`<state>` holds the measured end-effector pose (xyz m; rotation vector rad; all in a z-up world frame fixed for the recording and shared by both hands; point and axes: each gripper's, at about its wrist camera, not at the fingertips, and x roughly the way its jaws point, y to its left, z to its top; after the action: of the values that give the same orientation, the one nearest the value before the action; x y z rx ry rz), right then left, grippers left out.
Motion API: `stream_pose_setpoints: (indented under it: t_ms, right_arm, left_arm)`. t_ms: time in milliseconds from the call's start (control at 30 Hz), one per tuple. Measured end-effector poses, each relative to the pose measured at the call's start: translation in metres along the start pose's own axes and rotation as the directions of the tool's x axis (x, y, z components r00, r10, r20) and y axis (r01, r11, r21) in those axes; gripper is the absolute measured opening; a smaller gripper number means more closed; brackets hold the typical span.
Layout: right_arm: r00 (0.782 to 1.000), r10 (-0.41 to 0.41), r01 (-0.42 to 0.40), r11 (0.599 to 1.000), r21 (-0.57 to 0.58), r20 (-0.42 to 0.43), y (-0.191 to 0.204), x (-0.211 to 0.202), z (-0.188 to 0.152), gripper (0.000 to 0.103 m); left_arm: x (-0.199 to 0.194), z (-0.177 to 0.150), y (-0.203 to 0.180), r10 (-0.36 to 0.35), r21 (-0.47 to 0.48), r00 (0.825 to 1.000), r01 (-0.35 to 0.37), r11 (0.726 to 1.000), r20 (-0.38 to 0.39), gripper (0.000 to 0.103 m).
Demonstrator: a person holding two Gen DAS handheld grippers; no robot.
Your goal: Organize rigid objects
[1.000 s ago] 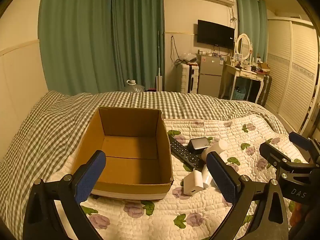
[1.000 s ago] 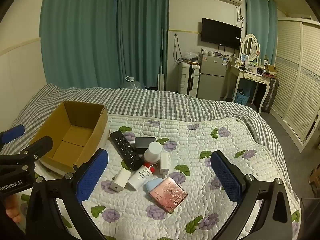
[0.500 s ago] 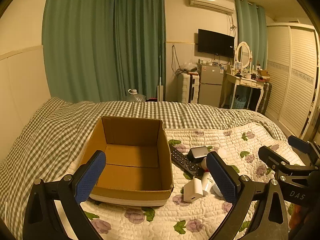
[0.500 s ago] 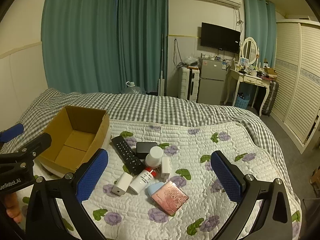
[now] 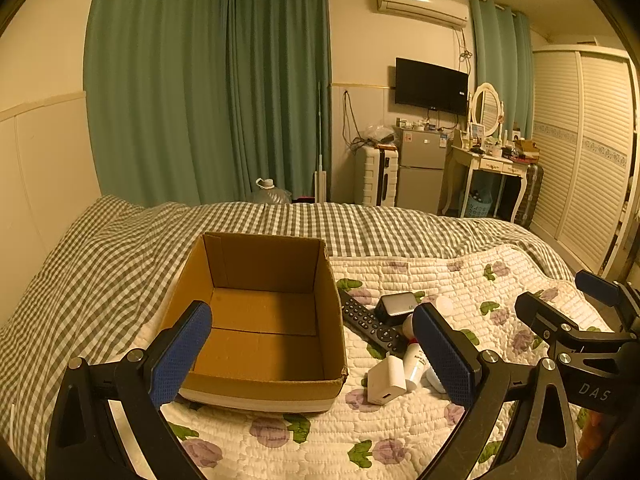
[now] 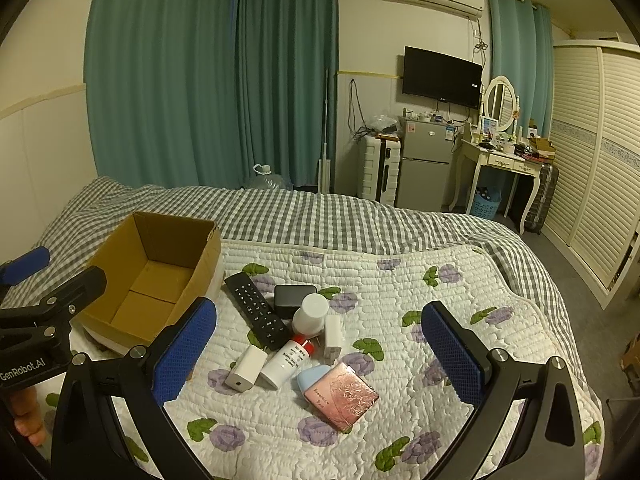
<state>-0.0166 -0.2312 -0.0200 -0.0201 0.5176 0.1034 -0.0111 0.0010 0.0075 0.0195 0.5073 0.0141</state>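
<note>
I am holding the left gripper (image 5: 312, 354) and right gripper (image 6: 320, 354) spread apart, empty, above the bed; the remote (image 6: 256, 310) beside the cardboard box (image 6: 156, 276) is looking light, stiff, best pinched across its narrow sides

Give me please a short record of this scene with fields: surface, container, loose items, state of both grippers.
surface: floral quilt on a bed
container: cardboard box, open, nothing visible inside
loose items: remote control, white charger, pink case, all on the quilt right of the box
left hand-held gripper: open, holds nothing
right hand-held gripper: open, holds nothing
</note>
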Motion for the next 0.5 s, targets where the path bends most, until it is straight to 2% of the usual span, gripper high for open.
stream_pose_setpoints:
  t_ms: [500]
  right_arm:
    - [1.0, 0.0, 0.0, 1.0, 0.0, -0.001, 0.0001, 0.0005, -0.0001, 0.103]
  left_arm:
    - [0.0014, -0.0001, 0.0002, 0.0, -0.001, 1.0, 0.0, 1.0, -0.002, 0.103]
